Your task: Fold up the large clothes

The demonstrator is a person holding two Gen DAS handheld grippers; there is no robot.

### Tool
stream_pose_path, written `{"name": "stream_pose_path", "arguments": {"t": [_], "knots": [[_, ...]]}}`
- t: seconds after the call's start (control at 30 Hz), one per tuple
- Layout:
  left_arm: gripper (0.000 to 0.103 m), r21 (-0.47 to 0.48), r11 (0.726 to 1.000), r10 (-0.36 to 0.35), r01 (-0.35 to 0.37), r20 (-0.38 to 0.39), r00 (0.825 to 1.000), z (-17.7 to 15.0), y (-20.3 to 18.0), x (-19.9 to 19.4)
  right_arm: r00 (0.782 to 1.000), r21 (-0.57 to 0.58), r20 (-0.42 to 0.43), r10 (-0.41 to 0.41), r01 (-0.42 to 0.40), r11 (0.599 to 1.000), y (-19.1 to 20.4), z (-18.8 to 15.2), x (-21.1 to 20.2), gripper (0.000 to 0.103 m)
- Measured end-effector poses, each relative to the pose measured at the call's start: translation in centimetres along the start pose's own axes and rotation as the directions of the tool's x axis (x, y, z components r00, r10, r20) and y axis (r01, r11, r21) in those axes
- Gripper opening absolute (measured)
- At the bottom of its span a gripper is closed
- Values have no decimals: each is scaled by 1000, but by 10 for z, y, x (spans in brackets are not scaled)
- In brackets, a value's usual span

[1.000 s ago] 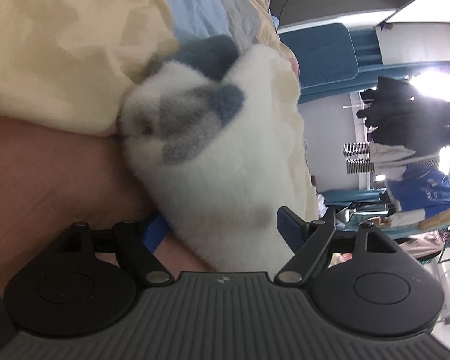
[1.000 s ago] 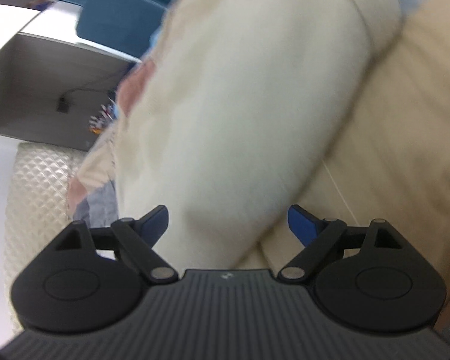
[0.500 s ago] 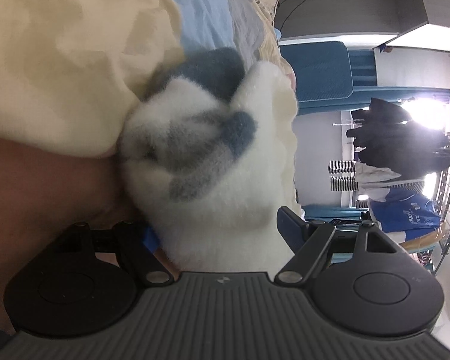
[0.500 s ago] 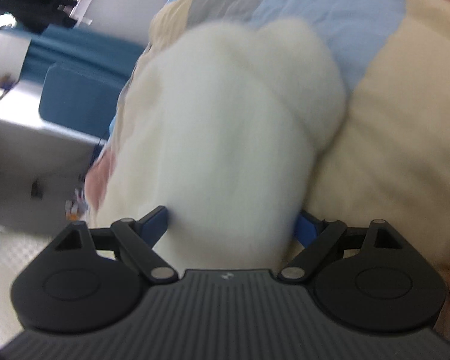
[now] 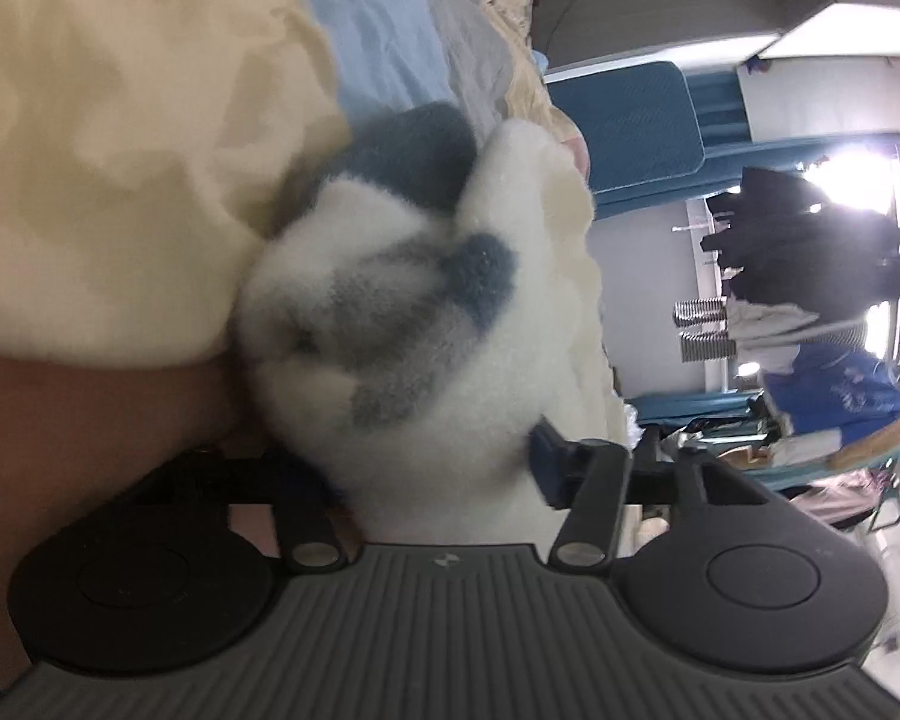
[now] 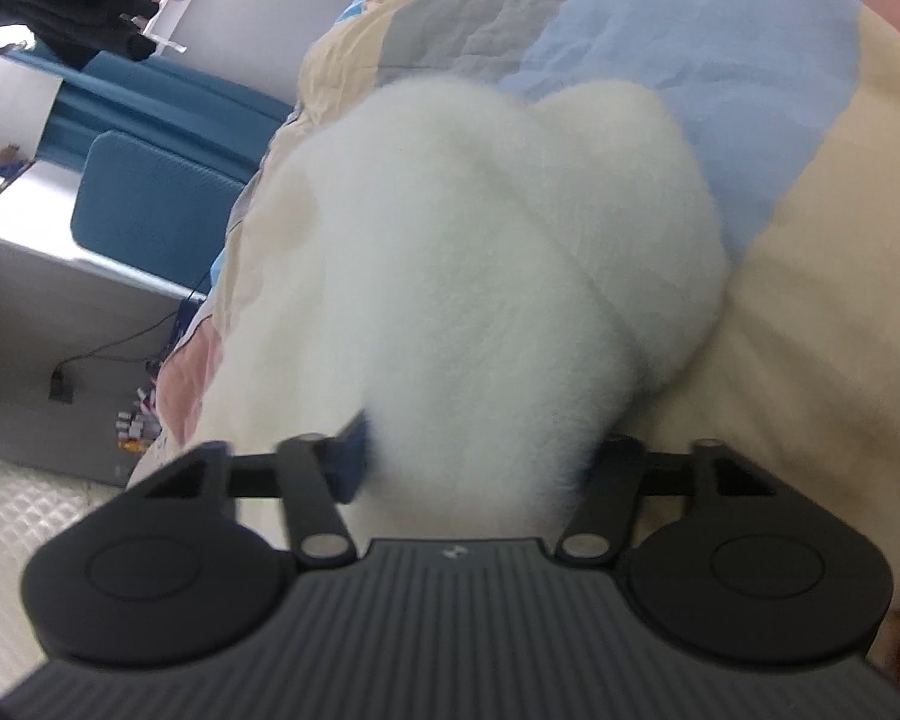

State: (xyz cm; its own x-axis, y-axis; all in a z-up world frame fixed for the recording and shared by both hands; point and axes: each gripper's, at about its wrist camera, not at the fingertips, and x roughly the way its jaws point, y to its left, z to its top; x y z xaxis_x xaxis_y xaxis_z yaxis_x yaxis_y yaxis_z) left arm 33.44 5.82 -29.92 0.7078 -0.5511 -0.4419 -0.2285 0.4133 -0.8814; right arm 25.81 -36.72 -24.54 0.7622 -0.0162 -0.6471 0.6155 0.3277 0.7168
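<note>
1. Left gripper (image 5: 438,468) has just been closing and now it's got a bunch of the fluffy white garment (image 5: 426,372) squeezed between its jaws. The blue pad on the right finger (image 5: 549,462) presses straight into the fleece; the left finger is buried under it

2. From the left wrist view the garment is white with grey-blue patches, bunched into a lump right in front of the gripper, lying on the patchwork quilt (image 5: 120,150). Cream patch on the left, pale blue one further back

3. Right gripper (image 6: 474,456) same story: jaws just been closing, and a thick wad of the same garment (image 6: 480,276) sits clamped between them. The left blue pad (image 6: 354,456) pokes into the fluff, the right one is mostly swallowed by it

4. In the right wrist view the fleece looks plain white, heaped up on the quilt (image 6: 810,330), with the blue patch beyond it and cream to the right

5. Background stuff: a teal chair (image 6: 144,204) off to the far left of the bed in the right view, and dark clothes on a rack (image 5: 804,240) far right in the left view, all a bit blurry
</note>
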Motion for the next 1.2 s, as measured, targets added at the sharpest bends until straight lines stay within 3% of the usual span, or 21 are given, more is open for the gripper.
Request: {"name": "stream_pose_path", "arguments": {"t": [0.1, 0.17, 0.3, 0.43, 0.93, 1.13, 1.2], "knots": [[39, 77, 997, 5, -8, 34, 999, -1, -10, -7, 998, -30, 9, 54, -54, 998, 3, 1, -11, 36], [35, 133, 991, 3, -12, 66, 998, -4, -19, -15, 992, -45, 12, 122, -121, 992, 7, 3, -22, 32], [34, 196, 981, -13, -6, 100, 995, -12, -31, -35, 976, -119, 25, 218, -214, 970, 16, 5, -44, 31], [34, 226, 974, -28, 1, 116, 993, -26, -43, -60, 964, -163, 22, 263, -257, 953, 18, 8, -65, 31], [34, 251, 968, -54, 24, 111, 992, -87, -66, -156, 956, -134, -110, 273, -286, 949, 7, 25, -138, 31], [36, 231, 973, -45, 22, 92, 995, -94, -61, -159, 963, -158, -153, 222, -246, 956, 2, 28, -139, 35], [46, 204, 978, -54, 36, 82, 995, -89, -61, -154, 961, -148, -167, 221, -246, 958, 5, 30, -133, 40]]}}
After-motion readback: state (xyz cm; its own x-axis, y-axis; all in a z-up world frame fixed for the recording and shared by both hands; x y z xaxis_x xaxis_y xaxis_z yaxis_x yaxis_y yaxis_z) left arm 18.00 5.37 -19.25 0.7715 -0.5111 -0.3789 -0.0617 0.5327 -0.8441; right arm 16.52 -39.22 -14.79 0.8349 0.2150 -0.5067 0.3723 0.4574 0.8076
